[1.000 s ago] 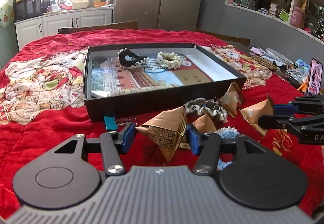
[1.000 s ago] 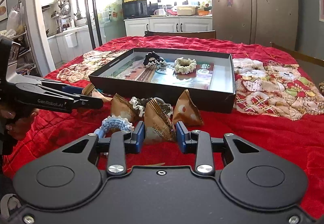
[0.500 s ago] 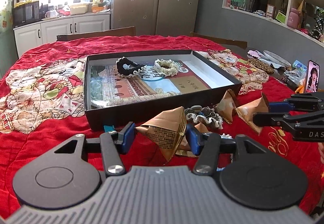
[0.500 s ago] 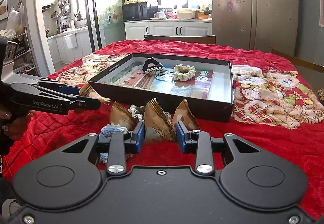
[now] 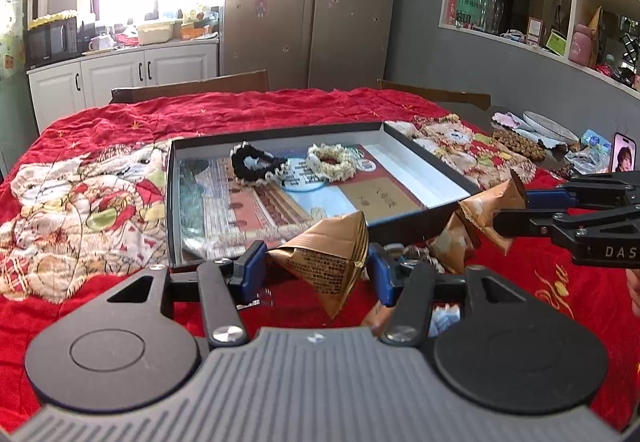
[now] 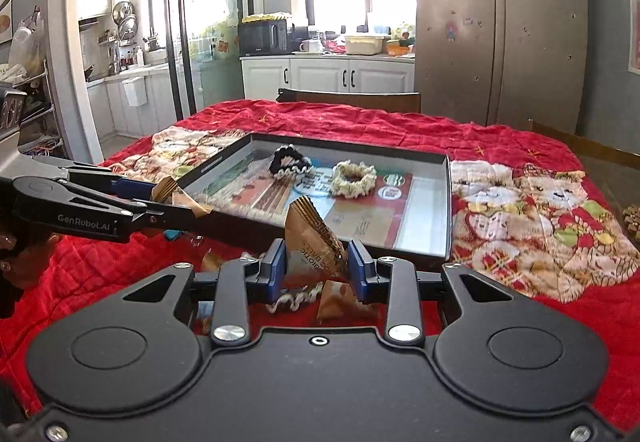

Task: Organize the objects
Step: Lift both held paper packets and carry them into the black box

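The blanket (image 5: pixel 280 110) is bright red with teddy bear pictures in cream, green and red. The box (image 5: pixel 432 170) is black outside and white inside. One scrunchie (image 5: pixel 256 162) is black with white edges, the other scrunchie (image 5: pixel 332 162) is cream. The snack packets (image 5: pixel 332 262) are golden brown.

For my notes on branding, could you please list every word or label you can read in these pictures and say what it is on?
"GenRobot.AI": side of the left gripper.
"DAS", cut off at the picture's edge: side of the right gripper.
"BALLS", above a word partly hidden: brown packet in the right gripper.
Small print on the packet in the left gripper: too small to read.
Printed sheets in the black box: blurred.
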A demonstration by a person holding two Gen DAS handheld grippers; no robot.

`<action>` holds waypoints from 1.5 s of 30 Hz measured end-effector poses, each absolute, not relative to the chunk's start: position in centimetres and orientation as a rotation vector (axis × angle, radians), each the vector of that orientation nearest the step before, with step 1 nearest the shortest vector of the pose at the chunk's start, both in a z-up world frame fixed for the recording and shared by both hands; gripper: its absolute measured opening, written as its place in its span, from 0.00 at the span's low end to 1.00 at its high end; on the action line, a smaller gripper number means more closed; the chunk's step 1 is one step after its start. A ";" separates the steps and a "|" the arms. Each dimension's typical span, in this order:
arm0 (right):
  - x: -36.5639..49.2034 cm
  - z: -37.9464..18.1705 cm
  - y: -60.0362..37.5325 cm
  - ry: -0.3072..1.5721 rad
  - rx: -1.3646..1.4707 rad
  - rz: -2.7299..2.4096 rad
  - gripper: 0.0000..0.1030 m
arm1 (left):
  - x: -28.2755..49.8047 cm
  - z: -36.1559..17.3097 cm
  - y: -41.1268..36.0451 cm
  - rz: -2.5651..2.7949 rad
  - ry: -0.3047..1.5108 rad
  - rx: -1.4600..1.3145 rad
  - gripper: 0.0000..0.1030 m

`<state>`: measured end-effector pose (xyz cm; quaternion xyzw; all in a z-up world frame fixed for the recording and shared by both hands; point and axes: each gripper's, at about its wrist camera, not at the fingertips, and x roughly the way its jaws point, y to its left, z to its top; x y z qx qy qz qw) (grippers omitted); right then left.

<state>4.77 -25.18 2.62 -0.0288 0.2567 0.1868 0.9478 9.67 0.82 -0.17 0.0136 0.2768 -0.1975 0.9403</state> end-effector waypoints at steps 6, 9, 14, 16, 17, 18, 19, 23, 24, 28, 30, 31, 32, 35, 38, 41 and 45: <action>6.8 3.4 -25.1 0.513 -0.068 0.360 0.31 | 11.5 0.8 0.2 -0.401 0.545 0.028 0.56; 7.8 3.7 -25.1 0.511 -0.068 0.347 0.31 | 12.7 1.3 -0.2 -0.397 0.536 0.027 0.56; 9.9 4.0 -25.5 0.509 -0.046 0.315 0.31 | 15.0 2.0 -0.9 -0.381 0.521 0.020 0.56; 10.7 4.0 -25.6 0.510 -0.038 0.302 0.31 | 16.0 2.2 -1.1 -0.370 0.516 0.012 0.56; 11.2 4.0 -25.7 0.512 -0.035 0.295 0.31 | 16.4 2.2 -1.2 -0.366 0.516 0.008 0.56; 11.7 3.9 -25.8 0.515 -0.030 0.289 0.31 | 16.9 2.3 -1.3 -0.363 0.516 0.005 0.56; 12.2 4.0 -25.9 0.519 -0.024 0.285 0.31 | 17.4 2.3 -1.5 -0.359 0.515 0.003 0.56; 14.3 3.8 -26.1 0.528 -0.001 0.267 0.31 | 19.1 2.2 -2.1 -0.345 0.515 0.004 0.56; 14.8 3.8 -26.1 0.531 0.001 0.263 0.31 | 19.5 2.2 -2.3 -0.342 0.516 0.000 0.56; 16.8 3.7 -26.0 0.532 0.010 0.248 0.31 | 21.1 2.0 -2.8 -0.321 0.521 -0.002 0.56; 17.6 3.7 -26.1 0.532 0.023 0.244 0.31 | 21.7 1.8 -2.9 -0.310 0.524 0.000 0.56; 18.0 3.6 -26.1 0.533 0.031 0.241 0.31 | 22.1 1.7 -3.0 -0.306 0.527 -0.003 0.56; 18.5 3.6 -26.1 0.534 0.035 0.238 0.31 | 22.4 1.7 -3.1 -0.302 0.528 -0.005 0.56; 19.6 3.3 -26.0 0.538 0.036 0.223 0.31 | 23.2 1.5 -3.2 -0.290 0.526 -0.006 0.56; 20.8 3.1 -26.0 0.541 0.042 0.208 0.31 | 24.0 1.3 -3.4 -0.287 0.533 -0.015 0.56; 21.9 2.7 -26.1 0.540 0.046 0.186 0.31 | 24.7 1.0 -3.5 -0.284 0.540 -0.034 0.56; 23.4 2.0 -26.3 0.554 0.062 0.165 0.31 | 25.6 0.7 -3.7 -0.273 0.545 -0.044 0.56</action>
